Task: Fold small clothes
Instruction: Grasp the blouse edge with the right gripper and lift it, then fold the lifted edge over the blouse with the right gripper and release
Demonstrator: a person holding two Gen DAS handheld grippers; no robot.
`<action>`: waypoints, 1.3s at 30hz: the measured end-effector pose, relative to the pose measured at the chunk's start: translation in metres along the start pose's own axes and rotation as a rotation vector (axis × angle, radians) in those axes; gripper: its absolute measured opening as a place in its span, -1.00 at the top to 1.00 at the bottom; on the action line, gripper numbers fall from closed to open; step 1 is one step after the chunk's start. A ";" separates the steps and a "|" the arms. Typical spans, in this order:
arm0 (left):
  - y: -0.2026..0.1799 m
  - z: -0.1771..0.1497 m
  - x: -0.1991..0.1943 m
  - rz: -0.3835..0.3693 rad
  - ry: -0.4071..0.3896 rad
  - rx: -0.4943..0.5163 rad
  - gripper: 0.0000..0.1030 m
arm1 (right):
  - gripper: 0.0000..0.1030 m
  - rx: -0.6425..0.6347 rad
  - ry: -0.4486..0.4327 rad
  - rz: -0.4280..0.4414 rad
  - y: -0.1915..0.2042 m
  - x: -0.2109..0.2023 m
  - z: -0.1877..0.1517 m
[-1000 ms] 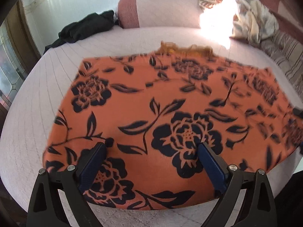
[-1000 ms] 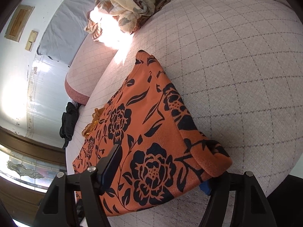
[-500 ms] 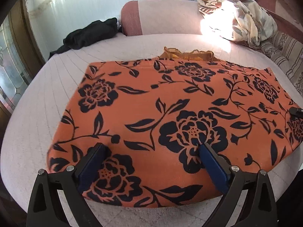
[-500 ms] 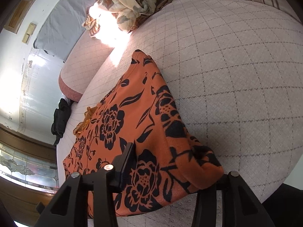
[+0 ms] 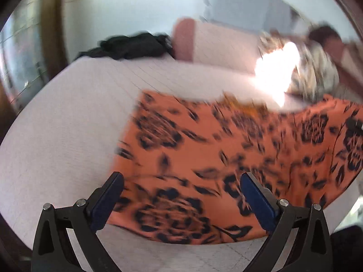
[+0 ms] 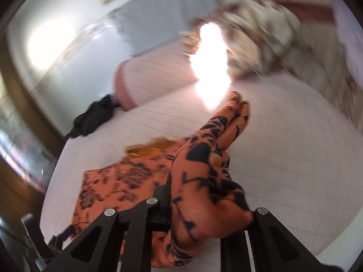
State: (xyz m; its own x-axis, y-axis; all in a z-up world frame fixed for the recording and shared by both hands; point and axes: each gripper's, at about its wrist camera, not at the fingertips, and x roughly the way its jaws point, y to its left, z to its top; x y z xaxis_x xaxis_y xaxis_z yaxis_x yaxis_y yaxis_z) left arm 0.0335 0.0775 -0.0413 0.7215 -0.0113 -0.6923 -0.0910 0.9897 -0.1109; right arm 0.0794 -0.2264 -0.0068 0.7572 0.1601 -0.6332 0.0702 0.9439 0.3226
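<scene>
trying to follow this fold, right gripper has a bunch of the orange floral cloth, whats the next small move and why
Probably carry the right gripper across toward the garment's far side. Its jaws are closing on a bunched edge of the orange floral garment, already raised off the quilted bed, while the left gripper is open over the flat part.

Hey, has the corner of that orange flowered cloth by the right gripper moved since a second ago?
Yes. The orange floral garment, bunched between the closing right gripper fingers, has lifted off the quilted bed, where it lay flat.
</scene>
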 end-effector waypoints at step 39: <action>0.165 -0.018 -0.050 0.099 -0.075 -0.462 -0.98 | -0.42 -0.440 0.317 0.399 0.222 0.111 -0.106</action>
State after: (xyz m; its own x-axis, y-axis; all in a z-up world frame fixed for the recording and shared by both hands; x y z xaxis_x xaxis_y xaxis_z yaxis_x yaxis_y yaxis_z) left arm -0.0298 0.2388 -0.0381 0.7401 0.1068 -0.6640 -0.4449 0.8182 -0.3642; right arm 0.1100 0.0322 -0.0802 0.4383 0.5349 -0.7224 -0.4979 0.8136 0.3003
